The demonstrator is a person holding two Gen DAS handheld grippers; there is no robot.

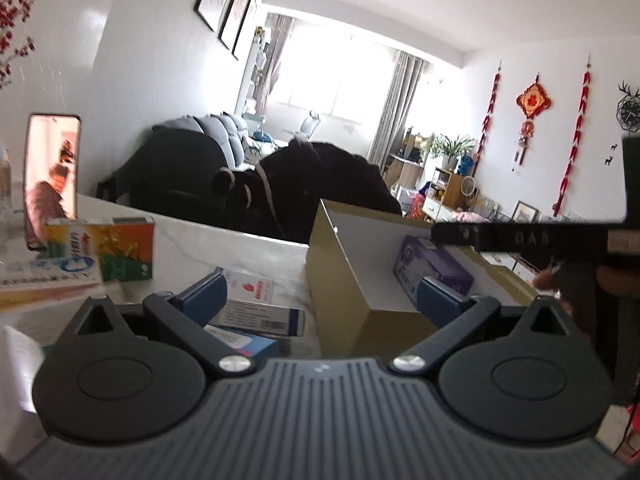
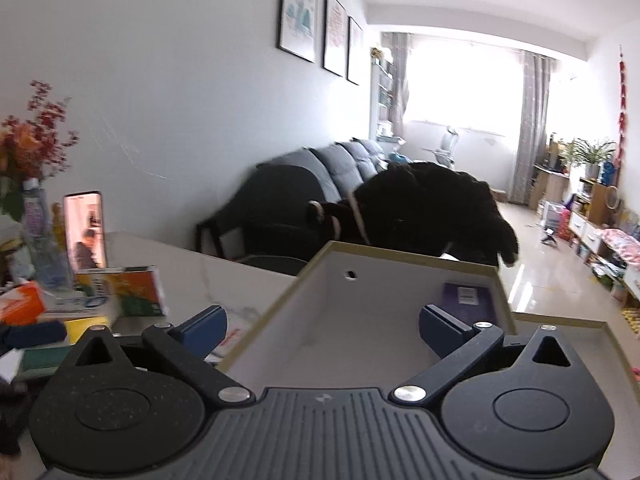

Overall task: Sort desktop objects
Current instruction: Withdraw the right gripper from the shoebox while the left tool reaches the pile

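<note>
My left gripper (image 1: 320,296) stands open with nothing between its blue pads (image 1: 204,292). It hovers over the table, with its right pad in front of an open cardboard box (image 1: 340,280) with a white inside. A purple packet (image 1: 432,268) lies in that box. Left of the box lie small medicine cartons: a white one with a red mark (image 1: 250,286), a blue-and-white one (image 1: 260,316) and an orange-and-green one (image 1: 124,252). My right gripper (image 2: 324,328) is open and empty above the same box (image 2: 400,256), where the purple packet (image 2: 468,300) rests at the far right.
A phone (image 1: 52,176) leans upright at the table's far left, beside a vase of flowers (image 2: 36,232). More cartons and an orange box (image 2: 20,304) pile at the left. A second shallow cardboard tray (image 2: 580,324) lies right of the box. A hand (image 1: 548,280) holds a black bar (image 1: 520,236) at the right.
</note>
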